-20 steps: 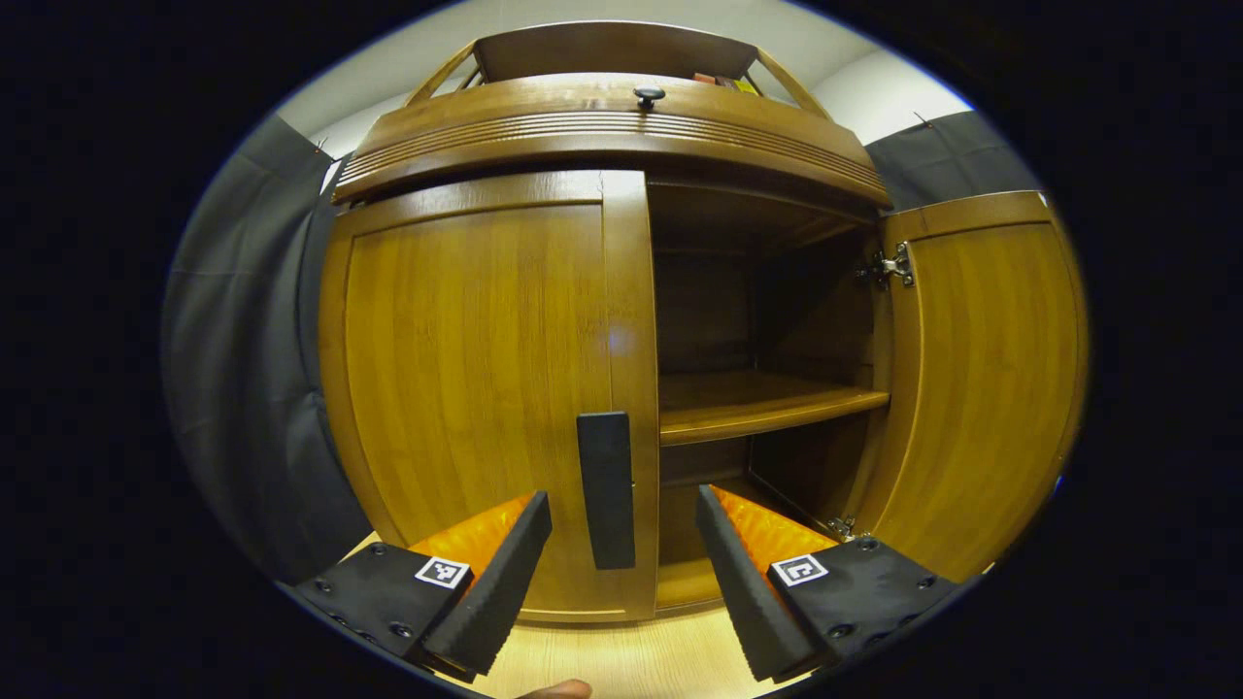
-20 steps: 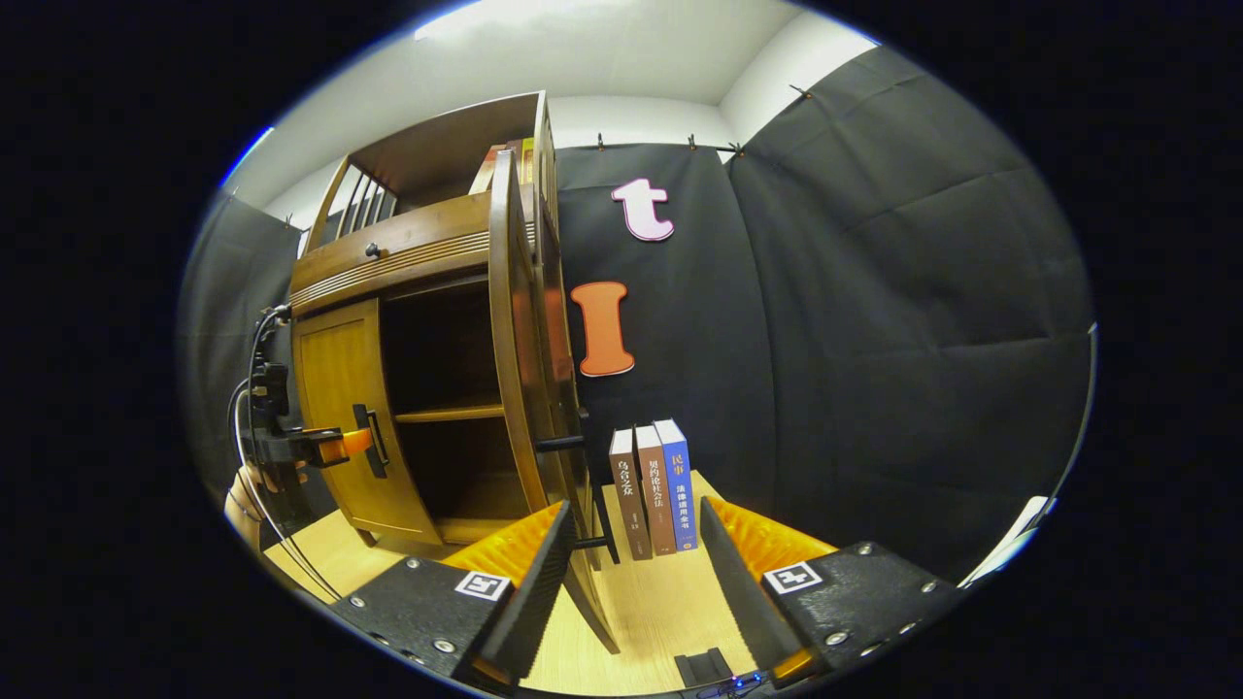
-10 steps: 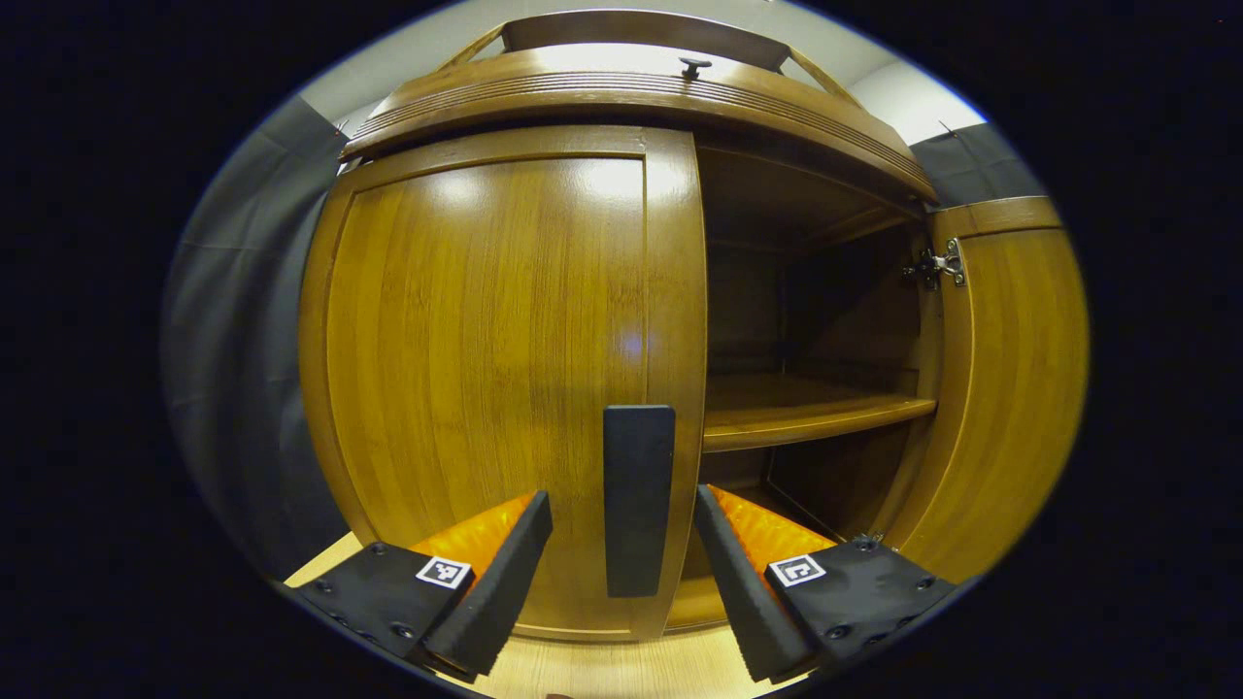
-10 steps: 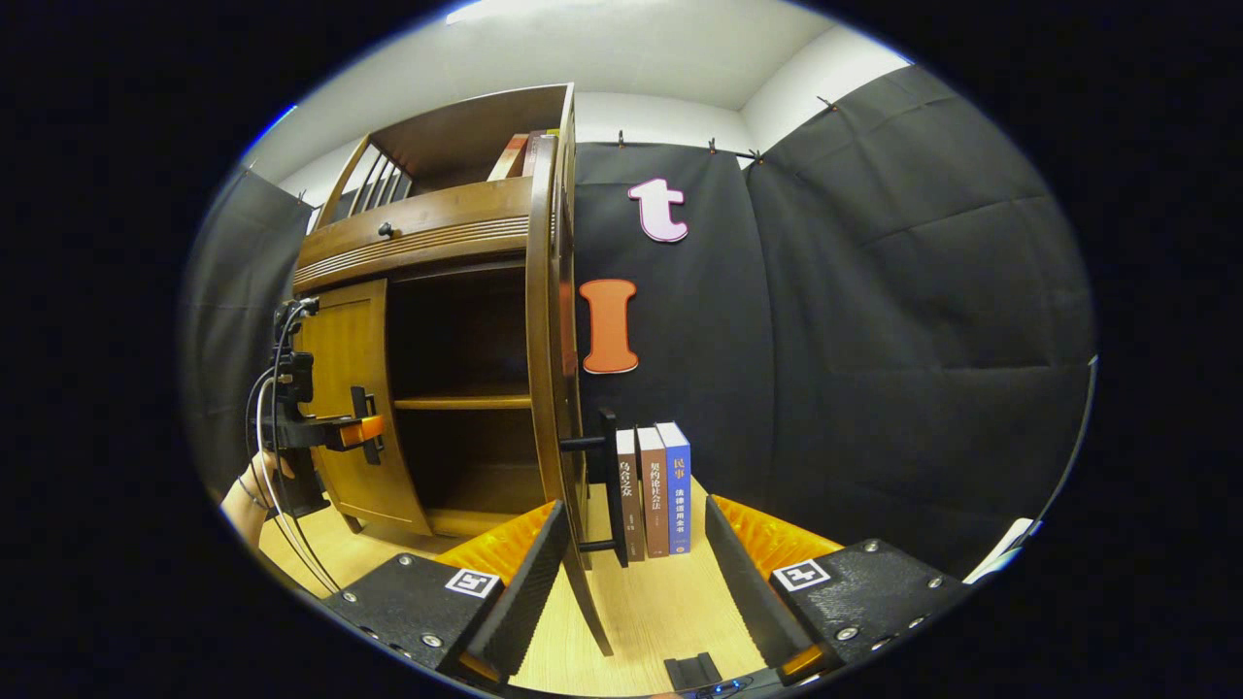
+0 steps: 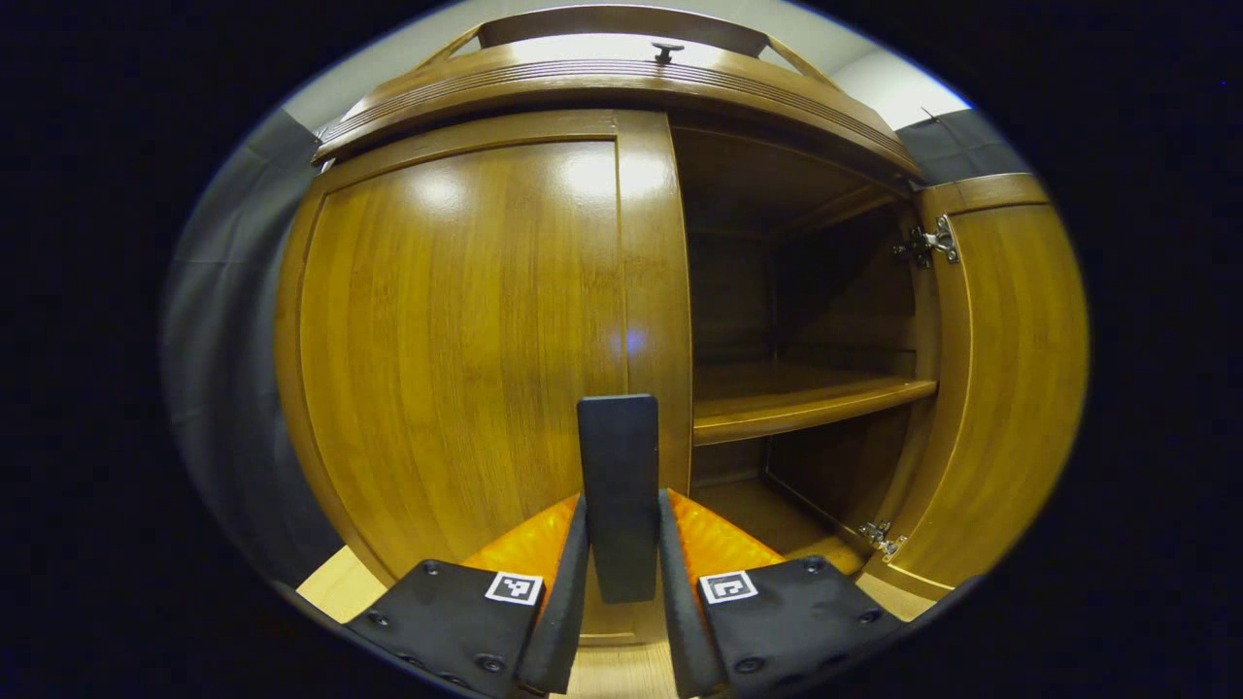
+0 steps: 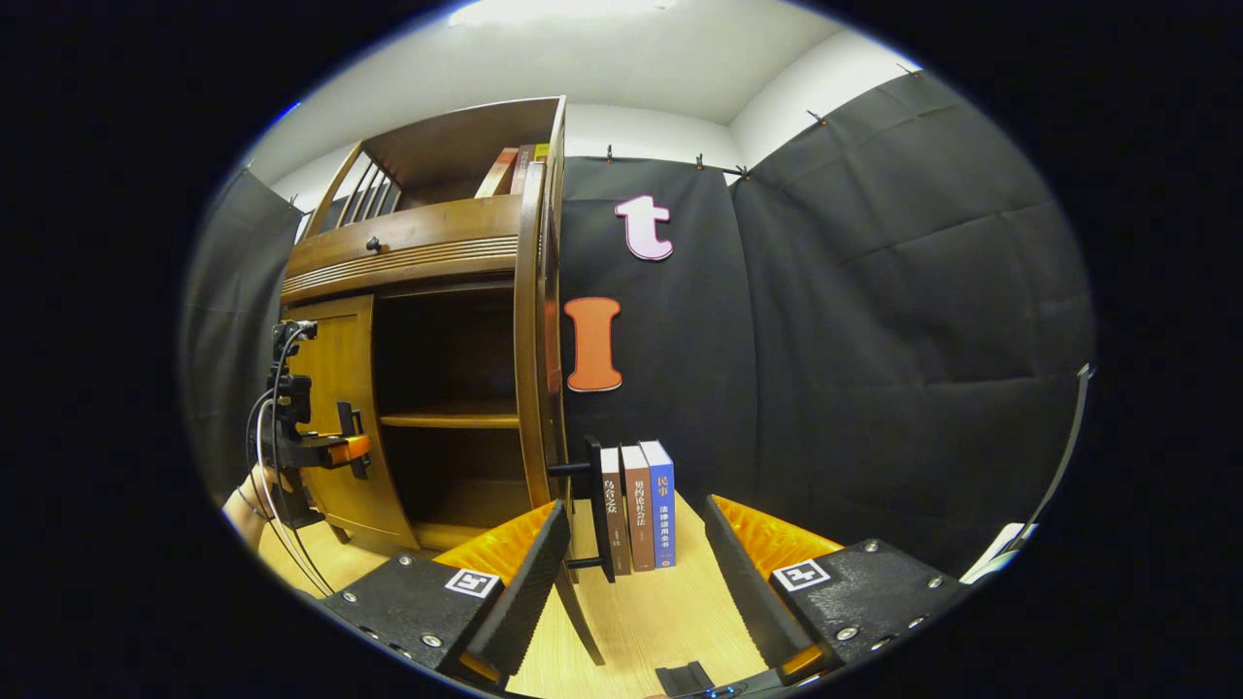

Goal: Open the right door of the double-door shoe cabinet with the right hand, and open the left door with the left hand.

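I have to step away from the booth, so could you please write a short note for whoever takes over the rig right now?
Left gripper: shut on the left door's handle, one finger on each side of the bar.
Right gripper: open, holding nothing, a little back from the right door's handle.
Right door: swung wide open, edge-on in the right gripper view; shelf inside is bare. Three books stand on the floor behind it.
Left door: closed.
Done: right door opened, left handle gripped.
Left: pull the left door open with the left gripper.
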{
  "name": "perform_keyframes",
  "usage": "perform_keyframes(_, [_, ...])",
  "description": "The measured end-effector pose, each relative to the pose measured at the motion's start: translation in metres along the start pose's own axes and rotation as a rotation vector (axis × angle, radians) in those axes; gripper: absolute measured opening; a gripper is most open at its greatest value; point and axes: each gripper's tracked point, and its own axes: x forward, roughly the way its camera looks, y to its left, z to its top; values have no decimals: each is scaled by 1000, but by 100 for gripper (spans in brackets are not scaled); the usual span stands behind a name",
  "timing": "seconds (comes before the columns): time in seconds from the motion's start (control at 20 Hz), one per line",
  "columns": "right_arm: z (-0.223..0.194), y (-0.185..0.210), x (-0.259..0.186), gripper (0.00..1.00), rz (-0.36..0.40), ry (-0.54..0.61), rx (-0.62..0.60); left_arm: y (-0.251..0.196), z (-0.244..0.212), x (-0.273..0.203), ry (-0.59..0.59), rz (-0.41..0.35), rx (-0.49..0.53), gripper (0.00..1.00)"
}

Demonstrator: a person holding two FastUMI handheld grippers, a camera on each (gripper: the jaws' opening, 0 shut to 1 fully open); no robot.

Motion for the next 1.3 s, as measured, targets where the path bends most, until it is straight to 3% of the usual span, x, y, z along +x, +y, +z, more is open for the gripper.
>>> perform_keyframes(0.65, [10, 10, 0, 98, 3, -37, 49, -2, -2, -20, -12, -85, -64, 31])
perform_keyframes(0.7, [10, 10, -1, 98, 5, -38, 45, -2, -3, -24, -7, -90, -64, 27])
perform_keyframes(1.25, [12, 42, -8, 98, 87, -36, 7, 6, -6, -82, 18, -175, -61, 27])
perform_keyframes(1.3, [12, 49, -8, 87, 97, -37, 6, 8, -6, -87, 19, -184, -58, 27])
